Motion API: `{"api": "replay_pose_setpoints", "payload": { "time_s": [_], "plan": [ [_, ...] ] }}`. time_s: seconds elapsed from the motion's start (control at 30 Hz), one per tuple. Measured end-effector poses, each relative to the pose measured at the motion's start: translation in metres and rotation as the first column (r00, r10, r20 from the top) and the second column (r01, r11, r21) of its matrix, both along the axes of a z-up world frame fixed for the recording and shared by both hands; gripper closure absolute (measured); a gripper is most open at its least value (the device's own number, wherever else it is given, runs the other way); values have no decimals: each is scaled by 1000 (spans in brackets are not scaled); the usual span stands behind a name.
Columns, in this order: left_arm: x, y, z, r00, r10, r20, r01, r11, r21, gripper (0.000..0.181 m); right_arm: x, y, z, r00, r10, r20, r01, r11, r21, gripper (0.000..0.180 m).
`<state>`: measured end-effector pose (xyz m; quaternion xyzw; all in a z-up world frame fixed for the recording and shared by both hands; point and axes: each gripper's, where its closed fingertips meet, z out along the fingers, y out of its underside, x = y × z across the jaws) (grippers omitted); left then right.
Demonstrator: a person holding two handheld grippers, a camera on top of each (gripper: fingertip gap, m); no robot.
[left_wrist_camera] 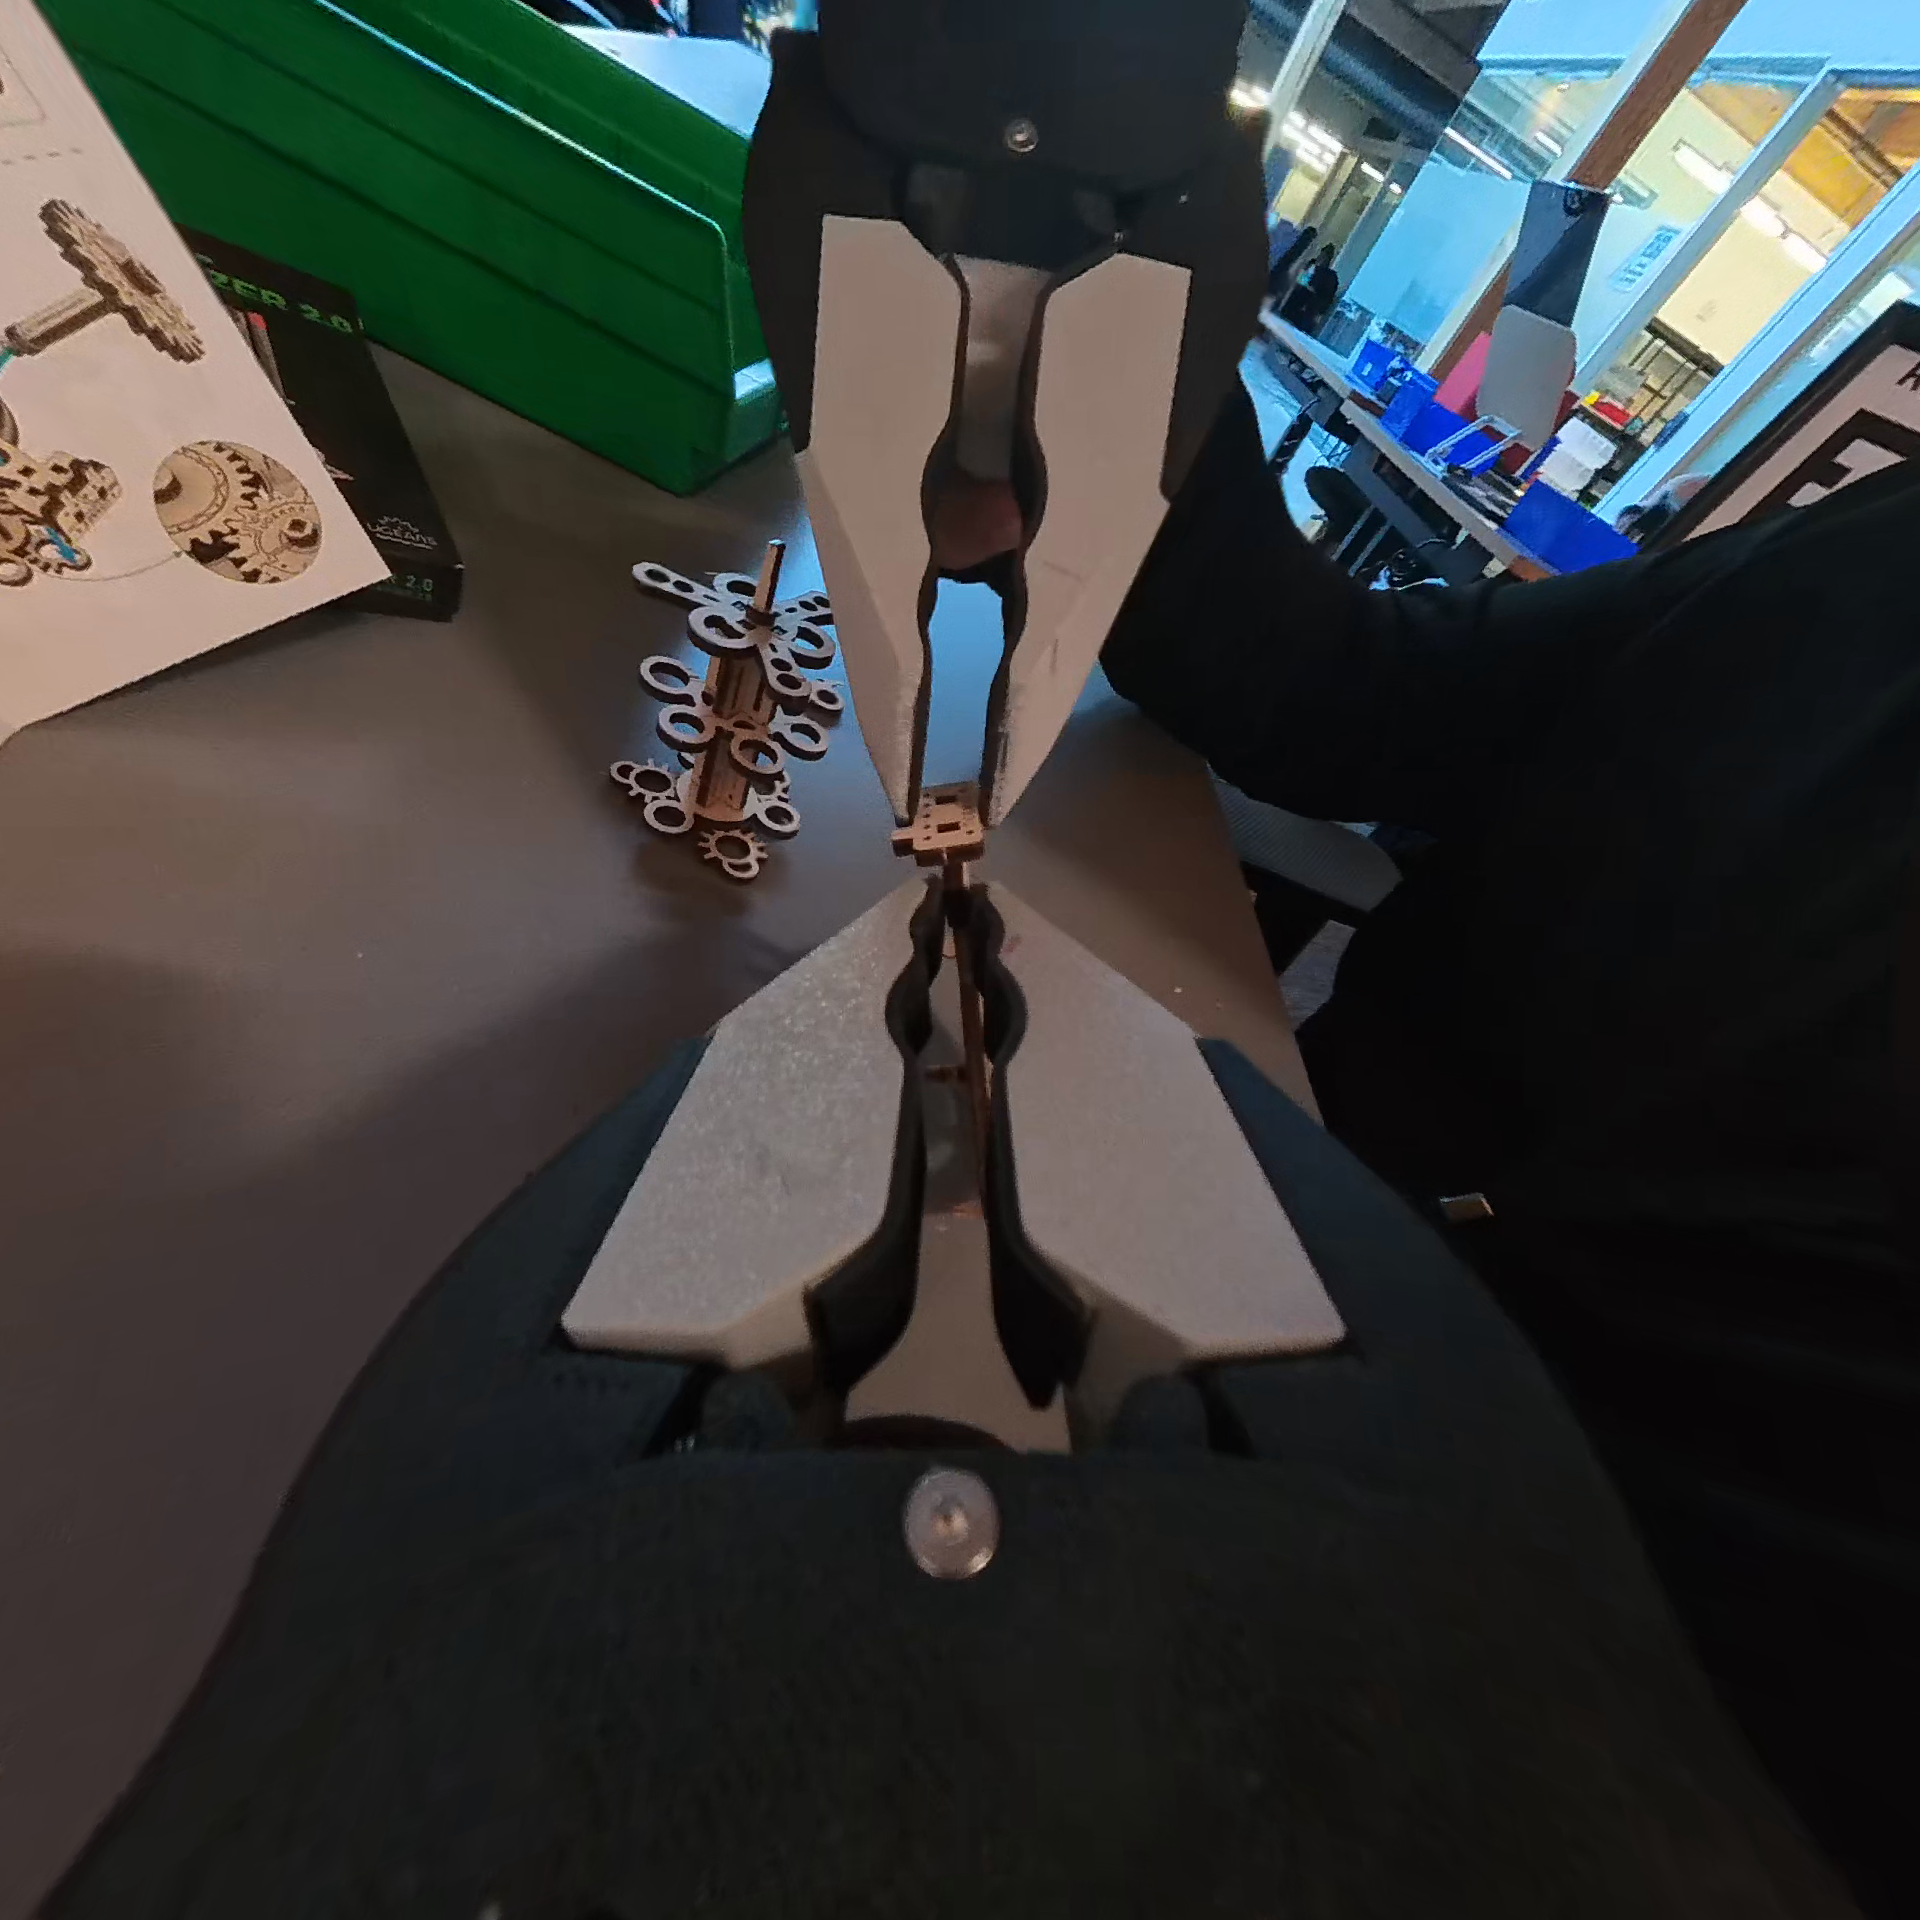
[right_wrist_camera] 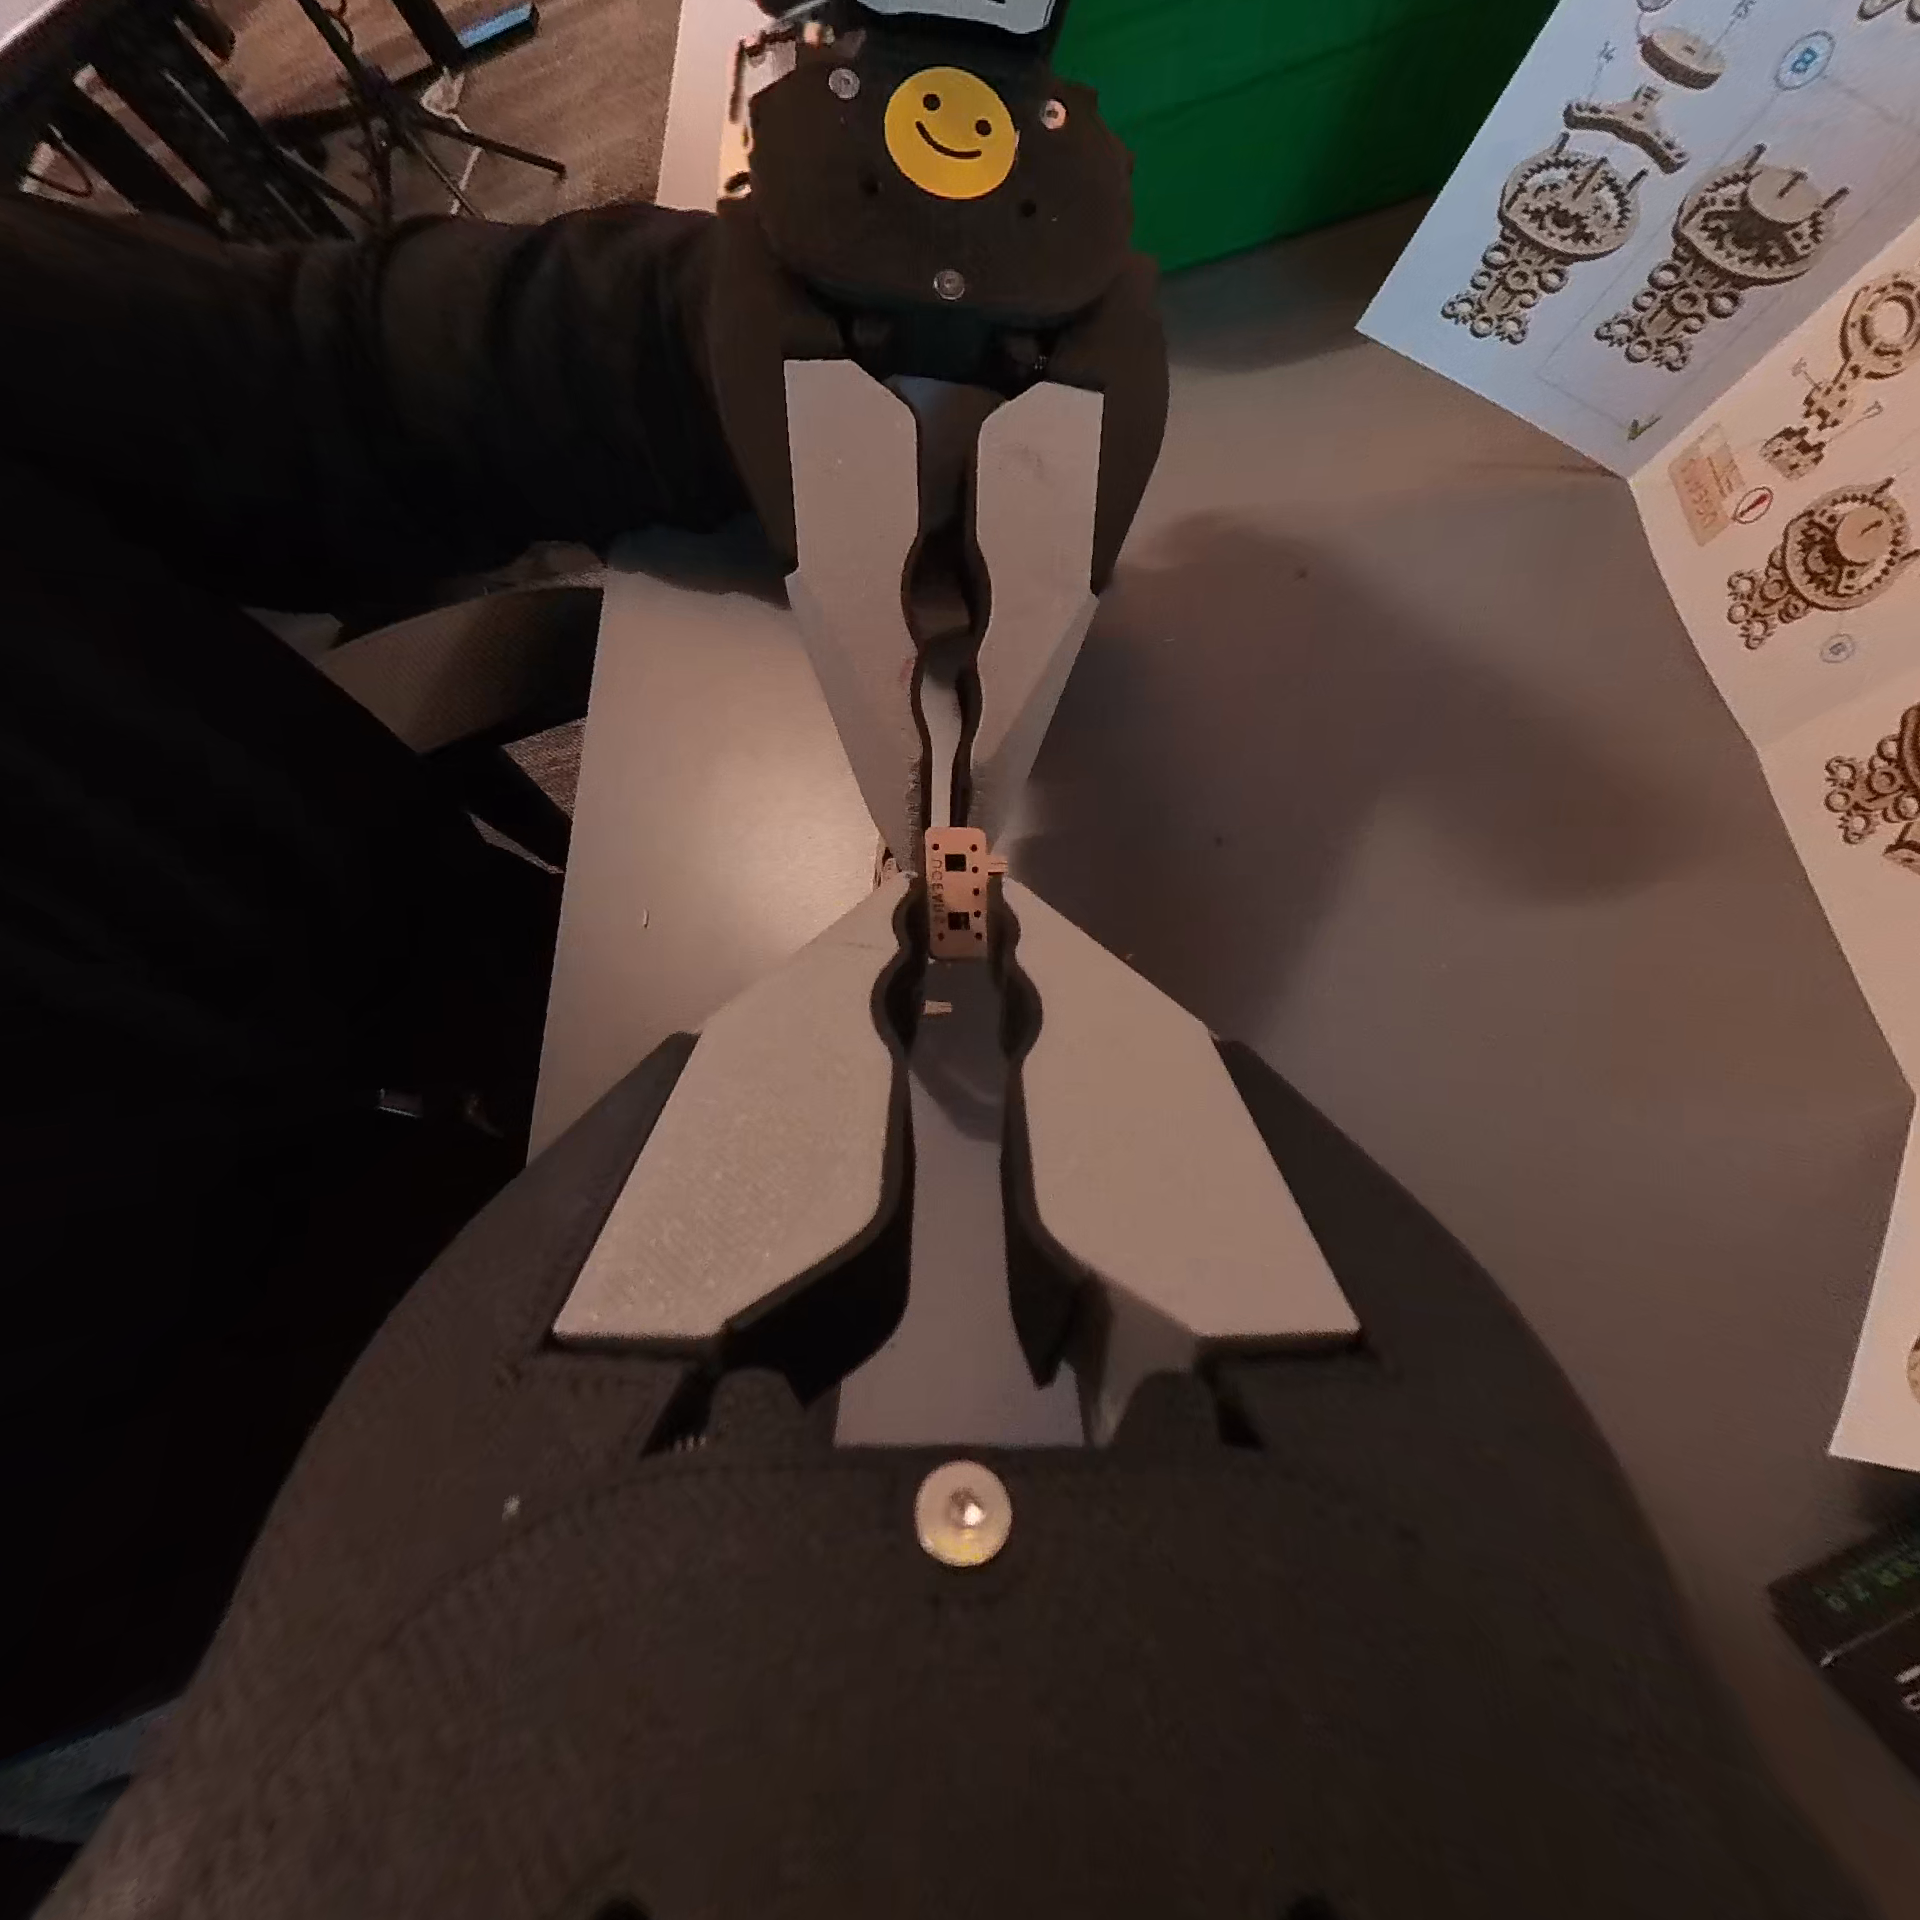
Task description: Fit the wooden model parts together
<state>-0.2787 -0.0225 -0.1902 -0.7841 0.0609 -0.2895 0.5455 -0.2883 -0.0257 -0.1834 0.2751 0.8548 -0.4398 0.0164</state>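
Observation:
My left gripper (left_wrist_camera: 951,896) is shut on a thin wooden strip (left_wrist_camera: 975,997), seen edge-on between its fingers. My right gripper (right_wrist_camera: 956,920) is shut on a small wooden plate (right_wrist_camera: 958,891) with rectangular holes, held by its edges. The two grippers point at each other, tip to tip, above the grey table (left_wrist_camera: 312,987). The plate (left_wrist_camera: 940,826) sits at the end of the strip, touching it. The right gripper (left_wrist_camera: 948,805) comes in from the top of the left wrist view. The left gripper (right_wrist_camera: 951,821), with a yellow smiley sticker, comes in from the top of the right wrist view.
A partly built wooden model (left_wrist_camera: 727,707) with ring-shaped arms stands on the table to the left. A printed instruction sheet (left_wrist_camera: 135,416) (right_wrist_camera: 1662,260), a dark box (left_wrist_camera: 343,447) and a green crate (left_wrist_camera: 468,208) stand behind. A person's dark sleeves (left_wrist_camera: 1558,727) (right_wrist_camera: 312,416) lie along the table edge. Only a small space, under 4 cm, lies between the two pairs of fingers.

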Motion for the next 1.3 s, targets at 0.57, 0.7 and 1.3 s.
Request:
{"api": "replay_pose_setpoints", "payload": {
  "time_s": [0.57, 0.7, 1.3],
  "plan": [
    [-5, 10, -3, 961, 93, -260, -64, 991, 118, 177, 2, 8, -2, 995, 3, -99, 1, 999, 39, 172],
    [-5, 9, -6, 955, 88, -284, -68, 994, 80, 177, 1, 7, -5, 995, 1, -96, 3, 999, 44, 172],
    [-6, -11, 25, 923, 83, -375, 17, 967, 255, 180, 31, 16, -53, 996, 57, 61, -71, 963, 260, 172]
  ]
}}
